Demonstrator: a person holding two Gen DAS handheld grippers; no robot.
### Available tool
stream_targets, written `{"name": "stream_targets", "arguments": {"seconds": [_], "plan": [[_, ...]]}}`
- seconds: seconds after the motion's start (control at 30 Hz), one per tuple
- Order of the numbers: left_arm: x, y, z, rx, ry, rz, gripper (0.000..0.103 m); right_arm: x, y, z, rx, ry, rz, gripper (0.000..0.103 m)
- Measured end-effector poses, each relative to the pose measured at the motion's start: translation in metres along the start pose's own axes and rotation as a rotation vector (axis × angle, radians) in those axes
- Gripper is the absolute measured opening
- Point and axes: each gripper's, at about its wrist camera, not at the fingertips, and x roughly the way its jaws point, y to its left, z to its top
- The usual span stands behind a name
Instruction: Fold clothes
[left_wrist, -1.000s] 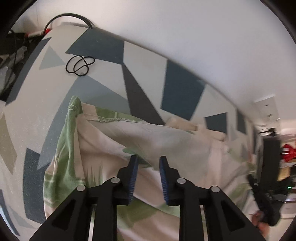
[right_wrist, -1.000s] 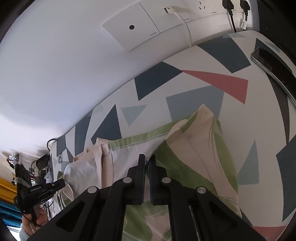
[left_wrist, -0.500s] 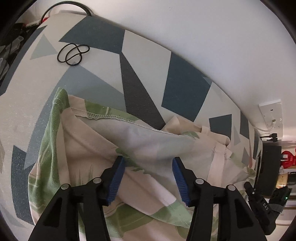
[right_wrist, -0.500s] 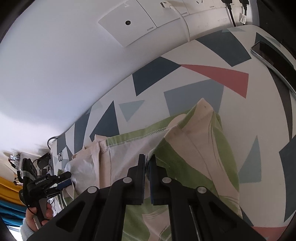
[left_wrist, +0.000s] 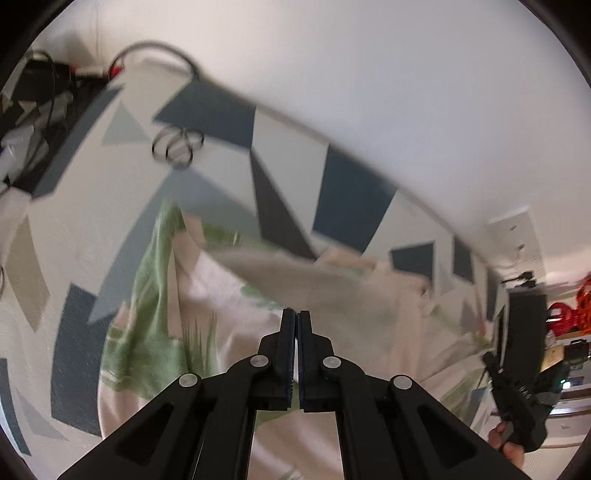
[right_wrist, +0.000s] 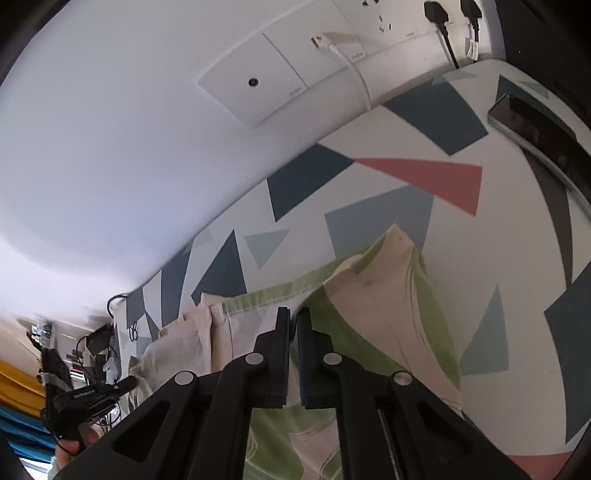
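Observation:
A cream garment with green leaf print (left_wrist: 155, 295) lies bunched on a tablecloth of blue, grey and red triangles (left_wrist: 207, 110). My left gripper (left_wrist: 295, 317) is shut on a fold of this garment near its middle, and a pale sliver of cloth shows between the pads. The picture is blurred by motion. My right gripper (right_wrist: 293, 314) is shut on the garment (right_wrist: 391, 295) just below its green stitched hem. Each view also catches the other gripper in a hand: the right gripper (left_wrist: 517, 406) and the left gripper (right_wrist: 92, 395).
Black looped hair ties (left_wrist: 177, 146) lie on the cloth beyond the garment. Cables and dark gear (left_wrist: 44, 81) crowd the table's left end. A white wall with socket plates (right_wrist: 258, 88) and a plugged cable (right_wrist: 351, 62) runs close behind. A dark flat device (right_wrist: 535, 129) lies at the right.
The left jaws spread wide over a fold, then closed on it, and the left gripper rose, pulling cloth up. The right gripper stayed shut on the hem and barely moved.

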Motion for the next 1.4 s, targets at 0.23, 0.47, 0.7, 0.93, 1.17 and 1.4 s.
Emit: {"name": "stream_targets", "arguments": {"seconds": [0.23, 0.47, 0.7, 0.93, 1.17, 1.4], "plan": [[0.004, -0.029, 0.031, 0.028, -0.093, -0.017, 0.000, -0.014, 0.002, 0.019, 0.022, -0.076, 0.001, 0.003], [0.030, -0.028, 0.049, 0.026, -0.067, 0.025, 0.000, 0.004, 0.002, 0.046, -0.004, -0.078, -0.054, 0.003], [0.042, -0.020, 0.040, 0.077, 0.099, 0.015, 0.017, 0.023, 0.007, 0.045, -0.068, 0.108, -0.011, 0.039], [0.039, -0.027, 0.012, 0.267, 0.095, 0.112, 0.031, 0.046, 0.041, 0.017, -0.351, 0.165, -0.183, 0.046], [0.022, -0.031, 0.004, 0.297, 0.017, 0.110, 0.031, 0.068, 0.037, -0.001, -0.385, 0.175, -0.246, 0.006], [0.007, -0.015, 0.007, 0.243, -0.045, 0.142, 0.042, 0.036, 0.038, -0.005, -0.390, 0.072, -0.205, 0.003]]}}
